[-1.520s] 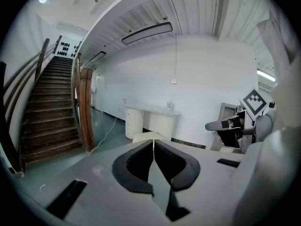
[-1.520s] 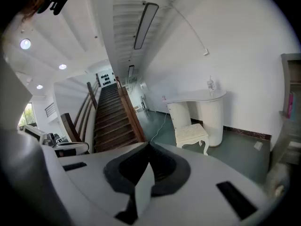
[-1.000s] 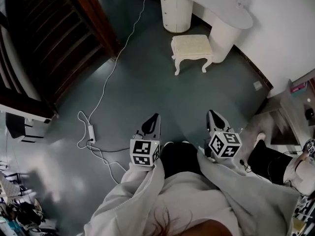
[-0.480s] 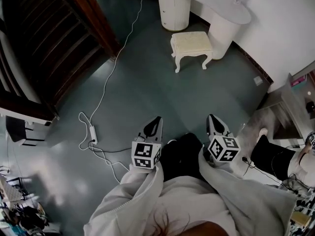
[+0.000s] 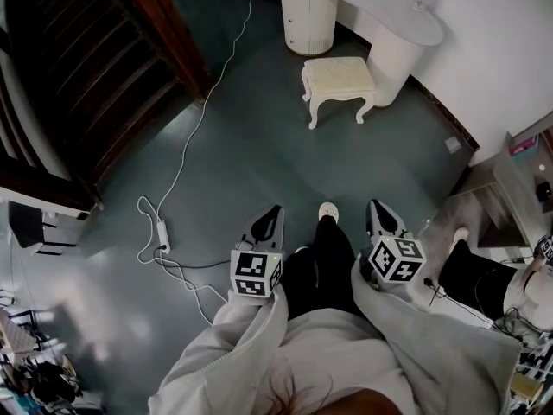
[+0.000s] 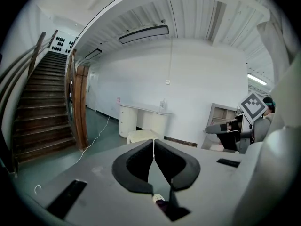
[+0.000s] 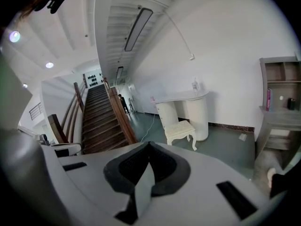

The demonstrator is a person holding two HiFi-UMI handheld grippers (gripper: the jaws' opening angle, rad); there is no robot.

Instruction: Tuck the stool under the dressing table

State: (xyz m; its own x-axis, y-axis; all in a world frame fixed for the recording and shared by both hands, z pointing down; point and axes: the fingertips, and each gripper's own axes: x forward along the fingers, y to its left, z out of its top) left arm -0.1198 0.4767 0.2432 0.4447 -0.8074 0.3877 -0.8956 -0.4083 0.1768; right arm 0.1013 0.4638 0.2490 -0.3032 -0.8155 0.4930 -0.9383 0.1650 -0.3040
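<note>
**Both claws closed and empty, stool out on the floor**

From the head view I have the left gripper (image 5: pixel 273 211) and the right gripper (image 5: pixel 375 207) held side by side low in the frame, both pointing across the grey-green floor (image 5: pixel 259 145). Each gripper's own view shows its jaws pressed together at the tips with nothing between them.

The cream stool (image 5: pixel 339 78) stands upright on its four curved legs, well apart from both grippers. It sits just in front of the white dressing table (image 5: pixel 406 20), between the round drawer unit (image 5: pixel 308 20) and the rounded pedestal (image 5: pixel 393 63), closer to the pedestal. Its seat is out from under the tabletop.

A white cable (image 5: pixel 186 158) runs across the floor to a power strip (image 5: pixel 161 232) on my left, past the foot of the dark wooden staircase (image 5: pixel 95 67). One white shoe (image 5: pixel 327 210) shows between the grippers.
</note>
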